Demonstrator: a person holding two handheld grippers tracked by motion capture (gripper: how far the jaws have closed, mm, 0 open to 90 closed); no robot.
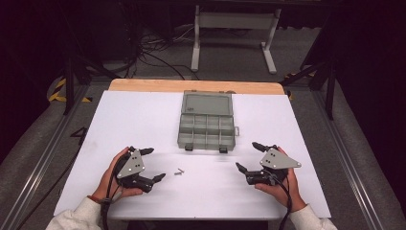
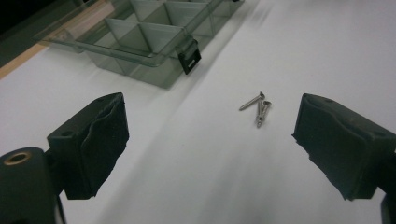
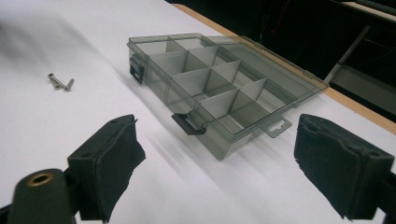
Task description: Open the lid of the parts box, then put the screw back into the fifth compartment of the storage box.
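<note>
Left gripper view, screws (image 2: 257, 107) beyond open fingers (image 2: 98, 140)

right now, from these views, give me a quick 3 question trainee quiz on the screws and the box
1. True or false: the organizer box has its lid shut.
2. Which gripper is nearer the screws? A left gripper B right gripper
3. Fill in: both grippers' jaws stand ____.

Key: 1 false, the lid lies open behind the compartments. 2 A. 3 open, holding nothing.
</note>
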